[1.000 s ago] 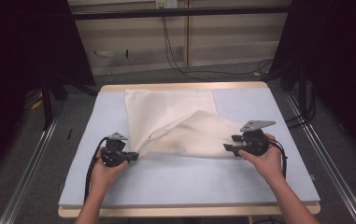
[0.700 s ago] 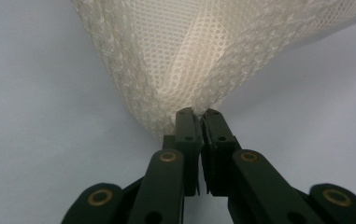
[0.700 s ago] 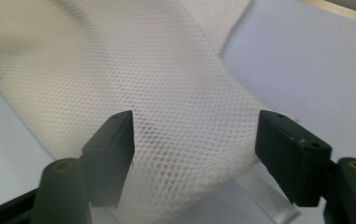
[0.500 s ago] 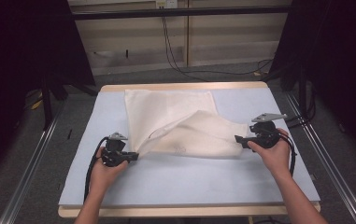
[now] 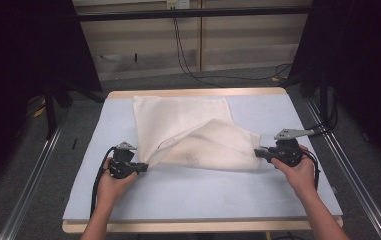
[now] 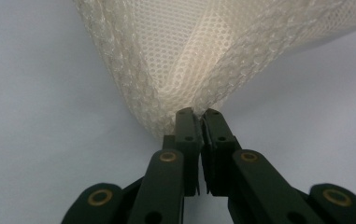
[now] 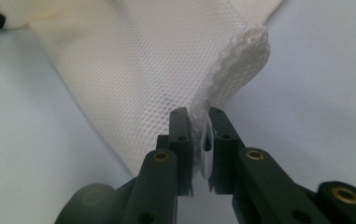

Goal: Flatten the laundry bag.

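Note:
A white mesh cloth (image 5: 188,130) lies half folded on the pale blue table top (image 5: 218,195). My left gripper (image 5: 143,167) sits at the cloth's near left corner, shut on it. In the left gripper view the jaws (image 6: 198,114) pinch the bunched mesh (image 6: 180,46). My right gripper (image 5: 257,152) is at the cloth's right corner. Its jaws have just been closing, and in the right gripper view they (image 7: 198,114) press on the thick hemmed edge of the mesh (image 7: 143,70).
The table's wooden rim (image 5: 198,226) runs along the near edge. Metal rails (image 5: 28,190) flank the table on the floor at both sides. Cables (image 5: 188,55) trail across the floor behind it. Bare table top stretches in front of the cloth.
My right gripper has moved a little to the right and now grips the cloth's right corner. The left gripper and its corner have stayed put.

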